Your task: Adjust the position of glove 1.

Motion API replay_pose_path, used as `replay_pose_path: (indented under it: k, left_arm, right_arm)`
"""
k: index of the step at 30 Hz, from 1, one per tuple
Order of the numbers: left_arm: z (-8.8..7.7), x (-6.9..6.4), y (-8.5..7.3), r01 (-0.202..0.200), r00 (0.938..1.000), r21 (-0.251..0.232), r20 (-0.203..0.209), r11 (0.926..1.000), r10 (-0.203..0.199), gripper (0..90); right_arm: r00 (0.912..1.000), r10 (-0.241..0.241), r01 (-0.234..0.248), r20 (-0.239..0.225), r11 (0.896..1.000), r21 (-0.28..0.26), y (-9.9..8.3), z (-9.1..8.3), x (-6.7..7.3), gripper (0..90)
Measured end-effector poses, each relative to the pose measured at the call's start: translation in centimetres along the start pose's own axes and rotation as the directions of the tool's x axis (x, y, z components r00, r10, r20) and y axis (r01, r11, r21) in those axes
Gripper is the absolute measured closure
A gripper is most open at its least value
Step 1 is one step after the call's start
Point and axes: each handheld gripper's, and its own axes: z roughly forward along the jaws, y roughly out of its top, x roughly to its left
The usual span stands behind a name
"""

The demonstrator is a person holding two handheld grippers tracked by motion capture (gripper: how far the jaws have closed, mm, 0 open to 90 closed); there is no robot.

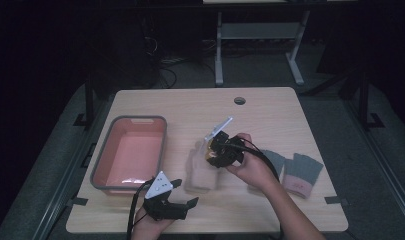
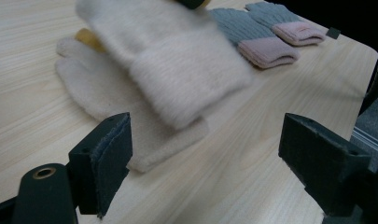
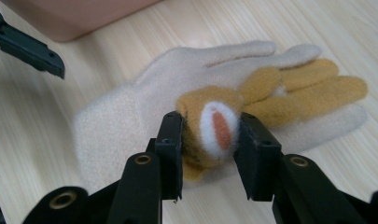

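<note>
Near the middle of the wooden bench [image 1: 270, 107], the right tool [image 3: 209, 140] pinches a fuzzy cream-and-mustard knit glove [image 3: 270, 88] lifted above its mate, likely bound next for the pink plastic tub [image 1: 162, 142], while the left tool [image 2: 205, 154] rests spread.

Dim lab or recording room, pale wooden counter [image 1: 270, 115] with a cable hole [image 1: 239, 100], tape marks at its edges, loose cables [image 1: 162, 67] on grey floor (another desk frame [image 1: 260, 35] behind)

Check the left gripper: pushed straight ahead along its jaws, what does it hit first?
Probably the cream glove lying flat on the table, just ahead of the open left gripper; the lifted cream glove hangs above it. Depth is uncertain.
</note>
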Motion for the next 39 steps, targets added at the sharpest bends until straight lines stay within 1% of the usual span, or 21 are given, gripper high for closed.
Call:
replay_pose_path:
  k: [4, 6, 10, 12, 13, 14, 17, 19, 22, 27, 33, 39]
  left_arm:
    - [-0.1, 0.2, 0.0, 0.002, 1.0000, -0.001, -0.005, 1.0000, -0.002, 17.5]
    - [-0.2, 0.2, 0.0, 0.010, 0.9999, -0.007, -0.006, 0.9999, -0.010, 17.5]
    - [-0.1, 0.3, 0.0, 0.017, 0.9998, -0.007, -0.008, 0.9998, -0.017, 17.5]
    - [-0.1, 0.3, 0.0, 0.005, 1.0000, 0.005, -0.009, 1.0000, -0.005, 17.5]
    - [0.0, 0.2, -0.1, 0.004, 1.0000, 0.006, -0.008, 1.0000, -0.004, 17.5]
    - [0.1, 0.1, -0.1, 0.014, 0.9999, -0.001, -0.004, 0.9999, -0.014, 17.5]
    - [0.1, 0.1, -0.1, 0.008, 1.0000, 0.007, -0.004, 0.9999, -0.008, 17.5]
    - [0.0, 0.2, -0.1, 0.003, 1.0000, 0.010, -0.006, 0.9999, -0.003, 17.5]
    - [0.1, 0.3, -0.1, 0.015, 0.9999, 0.009, -0.007, 0.9998, -0.015, 17.5]
    - [0.2, 0.3, -0.1, 0.016, 0.9999, 0.010, -0.004, 0.9998, -0.016, 17.5]
    - [0.2, 0.2, -0.2, 0.016, 0.9999, 0.016, -0.003, 0.9998, -0.016, 17.5]
    - [0.3, 0.3, -0.2, 0.030, 0.9996, 0.021, -0.002, 0.9993, -0.030, 17.5]
  right_arm:
    - [0.9997, -0.020, 0.020, -0.015, 1.000, 0.005, 0.9, 1.0, 0.6, 64.1]
    - [0.9995, -0.024, 0.025, -0.021, 1.000, 0.012, 1.2, 1.4, 0.8, 64.0]
    - [0.9995, -0.017, 0.017, -0.025, 1.000, 0.023, 1.5, 2.3, 0.9, 63.9]
    - [0.9996, -0.003, 0.004, -0.027, 0.999, 0.034, 1.4, 3.0, 0.8, 63.6]
    - [0.9996, 0.000, 0.001, -0.026, 0.999, 0.039, 1.2, 3.4, 0.7, 63.6]
    - [0.9995, 0.009, -0.007, -0.030, 0.999, 0.048, 1.0, 3.9, 0.5, 63.4]
    - [0.9987, 0.032, -0.029, -0.041, 0.997, 0.073, 0.2, 5.3, 0.3, 62.7]
    - [0.9979, 0.046, -0.042, -0.047, 0.996, 0.076, -0.3, 5.9, 0.2, 61.3]
    - [0.9967, 0.058, -0.054, -0.056, 0.997, 0.056, -0.6, 5.9, 0.0, 60.3]
    - [0.9969, 0.057, -0.054, -0.055, 0.997, 0.053, -0.8, 5.8, 0.1, 57.6]
    - [0.9962, 0.062, -0.060, -0.060, 0.997, 0.037, -1.1, 5.6, 0.1, 55.0]
    - [0.9954, 0.066, -0.064, -0.070, 0.998, 0.029, -1.3, 5.3, -0.1, 53.4]
